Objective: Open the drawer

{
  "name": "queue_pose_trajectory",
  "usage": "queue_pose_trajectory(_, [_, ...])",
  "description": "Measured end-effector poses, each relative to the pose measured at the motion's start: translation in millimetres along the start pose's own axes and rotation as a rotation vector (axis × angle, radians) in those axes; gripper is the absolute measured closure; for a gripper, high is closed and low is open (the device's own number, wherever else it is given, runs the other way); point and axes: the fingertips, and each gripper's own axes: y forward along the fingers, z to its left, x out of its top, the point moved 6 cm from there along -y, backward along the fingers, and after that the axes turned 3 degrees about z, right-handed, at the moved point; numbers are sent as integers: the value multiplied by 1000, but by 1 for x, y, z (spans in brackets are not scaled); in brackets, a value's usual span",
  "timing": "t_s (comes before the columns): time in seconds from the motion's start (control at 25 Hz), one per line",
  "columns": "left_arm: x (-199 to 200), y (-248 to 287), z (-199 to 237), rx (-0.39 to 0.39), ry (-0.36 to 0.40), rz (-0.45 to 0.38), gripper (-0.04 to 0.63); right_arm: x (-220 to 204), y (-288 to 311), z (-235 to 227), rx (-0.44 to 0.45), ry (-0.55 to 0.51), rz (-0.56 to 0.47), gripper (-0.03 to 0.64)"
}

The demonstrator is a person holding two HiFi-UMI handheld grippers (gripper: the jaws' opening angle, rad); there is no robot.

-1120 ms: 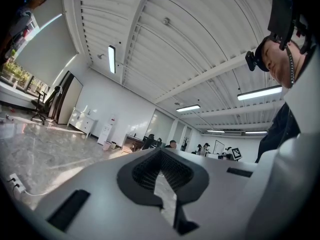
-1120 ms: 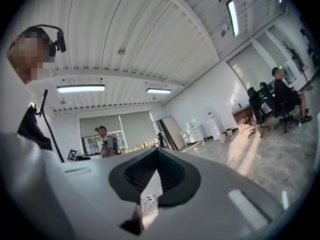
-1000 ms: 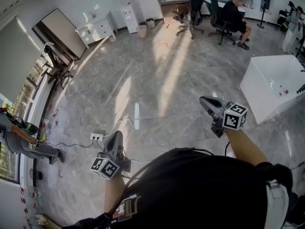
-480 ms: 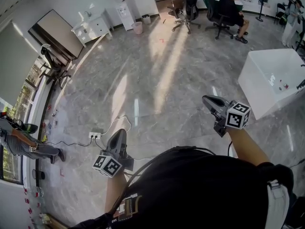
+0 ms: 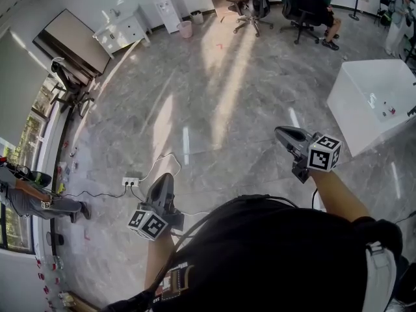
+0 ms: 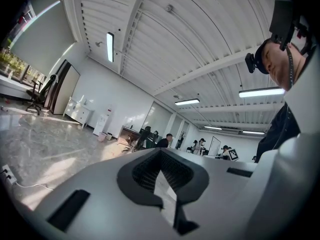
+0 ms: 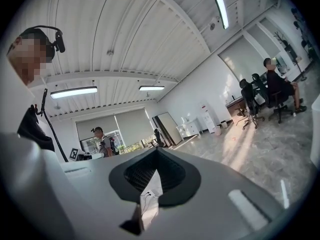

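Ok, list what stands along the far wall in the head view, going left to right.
white drawer cabinet → water dispenser → waste bin → office chair → seated person

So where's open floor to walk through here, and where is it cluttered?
Bare: the sunlit floor between the white drawer cabinet and the white unit at right. Crowded: the corded power strip by the left tongs, the chair along the window wall, and the office chairs at the far end.

Grey marbled floor (image 5: 214, 103), pale-streaked; on it a white box (image 5: 374, 103) and pinkish bin (image 5: 185, 29); left tool (image 5: 162, 179) and right tool (image 5: 281, 132) carry black-and-white square-patterned cubes
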Motion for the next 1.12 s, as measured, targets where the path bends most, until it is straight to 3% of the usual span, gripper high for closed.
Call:
queue_pose_trajectory(0.24, [31,0,84,-34,-24,-13,606,10,79,21,-40,-33,-9,624])
queue_pose_trajectory(0.52, [94,0,193,-88,-18,2,606,27,186,55,-93,-50,-39,624])
queue_pose_trajectory(0.76, [112,2,270,-91,57,37,606,13,260,55,-142,-51,-1,624])
queue_pose_trajectory(1.12, [121,22,286,-96,10,49,606,40,273,46,-158,-45,8,624])
